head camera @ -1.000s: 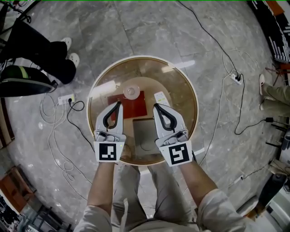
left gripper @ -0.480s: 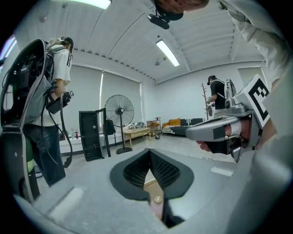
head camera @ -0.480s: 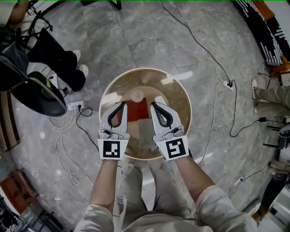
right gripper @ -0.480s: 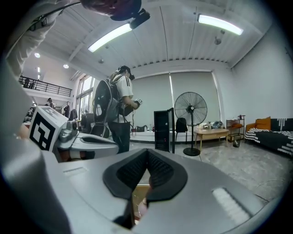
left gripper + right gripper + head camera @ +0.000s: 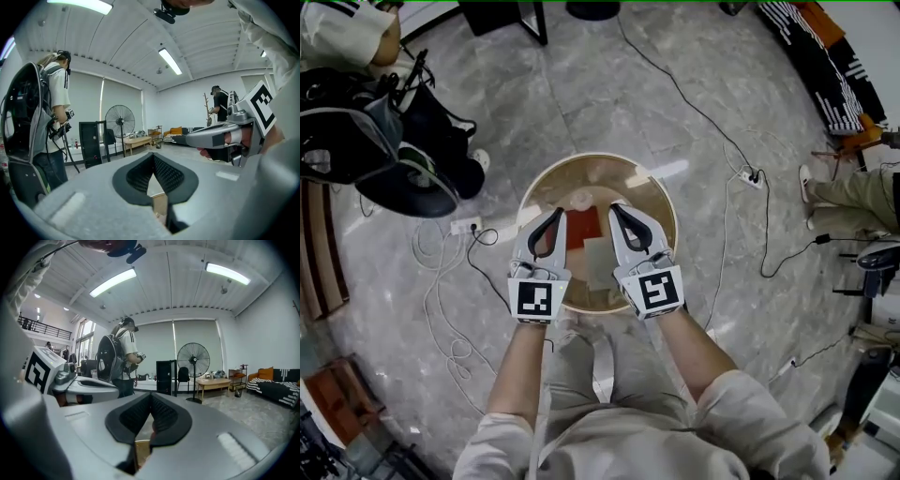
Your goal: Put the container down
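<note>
Both closed and empty: left gripper [image 5: 555,217] and right gripper [image 5: 617,212] hang high over the round glass counter [image 5: 630,183]. What looks like the small clear container [image 5: 581,198] sits there beside the red mat [image 5: 586,227]. Placement looks done, so you only need to back away.

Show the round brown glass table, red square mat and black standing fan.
Round brown glass table [image 5: 623,176]: head view, bare far top.
Red square mat [image 5: 586,225]: head view, visible middle.
Black standing fan [image 5: 193,359]: right gripper view, grille.
</note>
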A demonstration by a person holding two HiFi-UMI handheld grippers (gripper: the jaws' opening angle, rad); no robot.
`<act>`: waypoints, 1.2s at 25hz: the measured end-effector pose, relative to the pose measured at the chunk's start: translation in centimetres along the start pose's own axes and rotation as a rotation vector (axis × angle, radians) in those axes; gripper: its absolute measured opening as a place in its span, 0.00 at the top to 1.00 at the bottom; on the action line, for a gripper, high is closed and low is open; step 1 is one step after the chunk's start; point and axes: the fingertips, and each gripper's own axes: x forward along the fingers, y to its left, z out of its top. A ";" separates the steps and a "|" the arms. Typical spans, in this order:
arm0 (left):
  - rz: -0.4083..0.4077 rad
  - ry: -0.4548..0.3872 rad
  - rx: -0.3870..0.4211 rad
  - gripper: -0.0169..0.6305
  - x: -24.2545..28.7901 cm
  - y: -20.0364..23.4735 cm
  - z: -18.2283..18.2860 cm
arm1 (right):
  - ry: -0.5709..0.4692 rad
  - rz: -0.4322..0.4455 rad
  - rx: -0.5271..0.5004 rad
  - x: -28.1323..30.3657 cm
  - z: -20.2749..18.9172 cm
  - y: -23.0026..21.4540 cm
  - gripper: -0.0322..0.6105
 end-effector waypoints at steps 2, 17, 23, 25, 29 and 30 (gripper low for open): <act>-0.005 -0.005 0.001 0.97 -0.8 -0.2 2.1 | 0.000 -0.008 -0.003 -0.7 1.7 0.0 0.95; -0.039 -0.004 -0.017 0.97 -7.2 -1.5 11.5 | -0.032 -0.045 -0.001 -6.3 12.3 3.4 0.95; -0.061 0.026 -0.024 0.97 -8.5 -1.7 11.5 | -0.025 -0.059 -0.017 -7.7 13.4 4.1 0.95; -0.066 0.034 -0.027 0.97 -8.7 -1.9 11.5 | -0.022 -0.061 -0.019 -8.3 13.5 3.9 0.95; -0.069 0.039 -0.016 0.97 -8.7 -1.9 11.4 | -0.012 -0.066 -0.023 -8.9 13.4 3.3 0.95; -0.067 0.036 -0.015 0.97 -8.7 -1.8 11.6 | -0.010 -0.067 -0.025 -9.0 13.4 3.1 0.95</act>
